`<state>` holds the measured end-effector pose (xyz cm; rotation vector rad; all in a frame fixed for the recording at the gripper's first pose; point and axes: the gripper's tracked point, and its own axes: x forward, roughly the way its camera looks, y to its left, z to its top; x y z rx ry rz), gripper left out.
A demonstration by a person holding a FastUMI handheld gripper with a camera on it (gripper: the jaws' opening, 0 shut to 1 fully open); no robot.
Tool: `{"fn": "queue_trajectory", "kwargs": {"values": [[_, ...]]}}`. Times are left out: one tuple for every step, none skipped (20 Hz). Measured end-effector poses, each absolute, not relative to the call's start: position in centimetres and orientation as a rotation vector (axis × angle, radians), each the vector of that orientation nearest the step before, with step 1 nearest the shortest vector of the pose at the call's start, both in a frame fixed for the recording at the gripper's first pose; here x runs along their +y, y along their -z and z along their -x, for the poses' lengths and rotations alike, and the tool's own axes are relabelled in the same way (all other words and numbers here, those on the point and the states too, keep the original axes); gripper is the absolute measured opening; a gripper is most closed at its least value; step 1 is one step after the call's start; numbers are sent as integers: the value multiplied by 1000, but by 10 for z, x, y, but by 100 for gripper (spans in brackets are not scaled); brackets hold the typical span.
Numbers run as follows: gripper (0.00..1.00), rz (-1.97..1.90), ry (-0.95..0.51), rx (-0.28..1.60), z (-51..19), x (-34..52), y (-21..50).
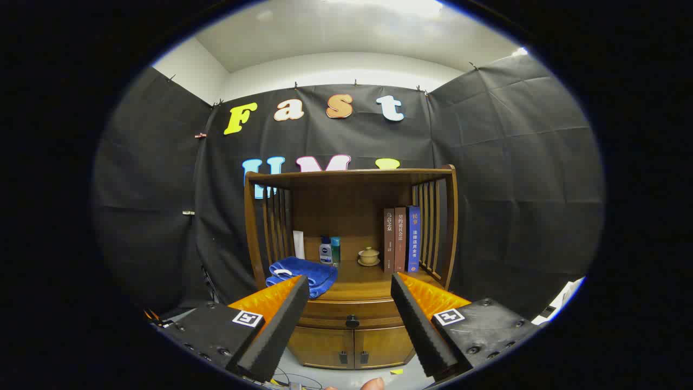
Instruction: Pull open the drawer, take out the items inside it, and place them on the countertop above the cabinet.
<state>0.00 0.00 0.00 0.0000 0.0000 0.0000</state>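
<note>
While the gripper (350, 290) hangs in front of the brown wooden cabinet (352, 338), its jaws stand wide apart with nothing between them but open air, and the task looks barely begun. Framed in the gap between the fingers is the curved wooden drawer front (330, 313) with its small dark round knob (352, 322); the drawer sits flush with the cabinet face, so it reads as closed. Whatever lies inside it is hidden. Below the drawer are two small cabinet doors (353, 346) with dark pulls, also closed.

Above the drawer is the wooden bench (360, 286), the cabinet's own top, walled by slatted sides and roofed by a shelf. It already carries a folded blue towel (303, 271) just beyond the left finger, a small white-and-blue bottle (325, 251) with a teal one (335, 250) touching beside it, a pale lidded ceramic cup on a saucer (368, 256), and three upright books (401, 239) against the right slats. Bare wood shows in front of the cup, which seems the likeliest spot for setting things down.

By my judgement every step is still ahead: closing on the knob, pulling the drawer out, lifting its contents, and placing them on the bench.
</note>
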Motion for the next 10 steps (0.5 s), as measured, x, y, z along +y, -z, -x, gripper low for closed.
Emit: {"fn": "queue_trajectory", "kwargs": {"values": [[99,-1,1,1,0,0,0],[99,-3,0,2,0,1,0],[99,-3,0,2,-1,1,0],[99,-1,-2,4,0,1,0],[99,2,-3,5,0,1,1],[99,5,-6,6,0,2,1],[99,7,-9,6,0,3,1],[99,9,-11,4,1,3,1],[99,10,-11,2,1,3,-1],[99,10,-11,-1,1,4,-2]]}}
